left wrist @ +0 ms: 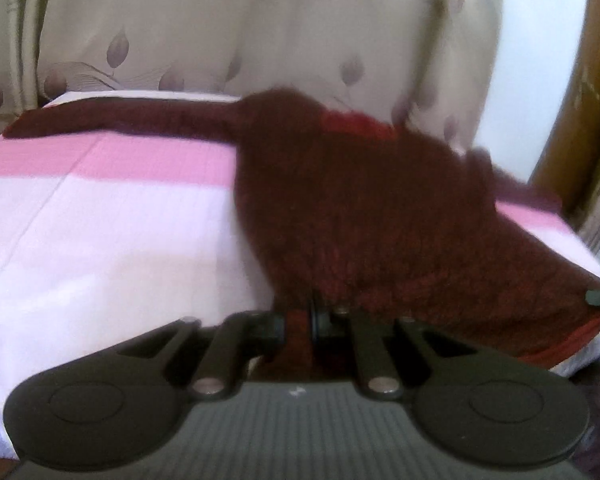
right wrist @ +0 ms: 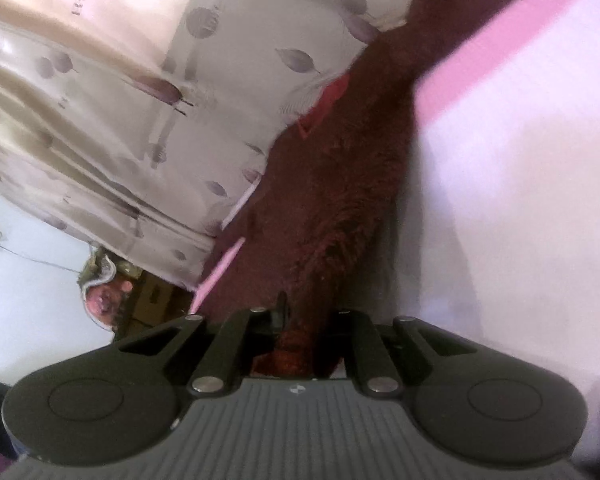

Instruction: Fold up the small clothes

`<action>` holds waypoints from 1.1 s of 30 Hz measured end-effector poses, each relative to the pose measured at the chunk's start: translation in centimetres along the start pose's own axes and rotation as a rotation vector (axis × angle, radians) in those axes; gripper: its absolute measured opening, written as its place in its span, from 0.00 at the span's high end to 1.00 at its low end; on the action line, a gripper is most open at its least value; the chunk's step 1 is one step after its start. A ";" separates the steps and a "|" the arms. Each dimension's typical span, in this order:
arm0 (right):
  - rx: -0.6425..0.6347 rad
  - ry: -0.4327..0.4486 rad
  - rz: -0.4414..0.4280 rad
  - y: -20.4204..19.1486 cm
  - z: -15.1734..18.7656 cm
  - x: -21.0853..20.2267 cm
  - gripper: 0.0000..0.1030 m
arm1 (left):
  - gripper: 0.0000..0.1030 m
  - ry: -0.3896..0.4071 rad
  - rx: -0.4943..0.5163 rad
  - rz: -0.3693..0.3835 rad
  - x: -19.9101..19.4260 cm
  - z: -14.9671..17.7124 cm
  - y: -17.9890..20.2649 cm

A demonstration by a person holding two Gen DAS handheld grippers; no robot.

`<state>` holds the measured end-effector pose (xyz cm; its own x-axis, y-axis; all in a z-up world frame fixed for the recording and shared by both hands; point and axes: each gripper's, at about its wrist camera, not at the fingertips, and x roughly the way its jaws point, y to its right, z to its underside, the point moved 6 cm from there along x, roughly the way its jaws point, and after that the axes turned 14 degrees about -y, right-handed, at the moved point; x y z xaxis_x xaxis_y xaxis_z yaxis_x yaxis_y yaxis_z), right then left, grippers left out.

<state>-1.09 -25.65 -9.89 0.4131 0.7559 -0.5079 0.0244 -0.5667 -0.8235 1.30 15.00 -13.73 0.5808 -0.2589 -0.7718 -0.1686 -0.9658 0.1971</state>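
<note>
Two grippers each pinch the same fuzzy maroon sweater (left wrist: 360, 208) by its hem. From the left wrist view, the left gripper (left wrist: 298, 322) is clamped on fabric at 6 o'clock, and the sweater spreads away toward 12 o'clock over a pink-and-white striped bed (left wrist: 100, 220), one sleeve reaching to 10 o'clock. From the tilted right wrist view, the right gripper (right wrist: 300, 320) is closed on bunched fabric; the sweater runs toward 1 o'clock. A leaf-patterned curtain (left wrist: 180, 32) hangs behind.
</note>
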 end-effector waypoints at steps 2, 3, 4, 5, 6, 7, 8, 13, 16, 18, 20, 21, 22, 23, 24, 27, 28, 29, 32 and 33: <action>0.046 -0.016 0.016 1.8 1.7 0.2 0.86 | 0.87 0.017 -0.014 -0.003 0.6 1.3 -0.1; 0.060 -0.025 0.025 2.4 2.3 0.5 0.86 | 0.86 0.040 -0.015 -0.004 0.6 1.7 -0.2; 0.061 -0.031 0.031 3.0 2.9 0.7 0.86 | 0.82 0.070 -0.020 -0.006 0.1 1.9 -0.3; 0.066 -0.014 0.014 3.4 3.2 0.6 0.86 | 0.78 0.094 -0.039 -0.017 -0.5 2.0 -0.5; 0.075 -0.007 0.005 3.7 3.3 0.4 0.87 | 0.67 0.111 -0.059 -0.030 -1.1 2.1 -0.8; 0.074 -0.003 -0.004 3.6 3.2 0.2 0.79 | 0.52 0.127 -0.079 -0.051 -1.8 2.1 -1.1; 0.070 -0.005 -0.020 3.5 3.2 -0.3 0.74 | 0.45 0.155 -0.100 -0.078 -3.0 2.2 -1.6; 0.019 0.133 -0.019 3.1 1.1 -6.3 0.48 | 0.15 0.398 -0.232 -0.064 -9.6 1.0 -2.8; 0.050 0.268 0.029 4.9 -2.6 -10.7 0.45 | 0.10 0.438 -0.248 -0.013 -10.1 -2.2 -1.6; 0.054 0.390 0.100 6.8 -6.1 -13.6 0.45 | 0.10 0.446 -0.219 -0.023 -8.7 -4.7 -0.2; 0.085 0.488 0.154 9.5 -9.8 -16.0 0.45 | 0.10 0.407 -0.231 -0.087 -5.9 -7.4 0.8; 0.109 0.521 0.155 10.8 -11.5 -16.9 0.45 | 0.10 0.371 -0.239 -0.096 -4.0 -8.7 1.0; 0.146 0.552 0.172 12.3 -13.3 -17.7 0.45 | 0.10 0.350 -0.242 -0.089 -2.1 -9.8 1.2; 0.181 0.581 0.197 13.8 -15.0 -18.3 0.45 | 0.10 0.343 -0.251 -0.083 -0.7 -10.5 1.3; 0.198 0.609 0.213 15.2 -16.6 -19.0 0.45 | 0.10 0.338 -0.266 -0.082 0.8 -11.1 1.3; 0.266 0.676 0.264 19.0 -20.7 -20.7 0.45 | 0.10 0.314 -0.289 -0.108 4.6 -12.1 1.3; 0.279 0.693 0.265 20.1 -21.8 -21.3 0.45 | 0.10 0.317 -0.282 -0.123 5.5 -12.3 1.4; 0.295 0.703 0.277 21.2 -22.7 -21.8 0.45 | 0.10 0.317 -0.269 -0.140 6.0 -12.0 1.5; 0.346 0.735 0.306 24.2 -25.4 -22.6 0.43 | 0.10 0.302 -0.248 -0.195 7.4 -11.5 1.4; 0.362 0.740 0.313 24.8 -25.8 -22.6 0.41 | 0.10 0.286 -0.240 -0.197 7.9 -11.1 1.4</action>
<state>13.72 -65.20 -12.31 0.8394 0.1060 -0.5332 -0.4268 -0.4791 -0.7671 14.50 11.41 -12.85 0.7870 -0.0297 -0.6162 0.1388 -0.9647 0.2238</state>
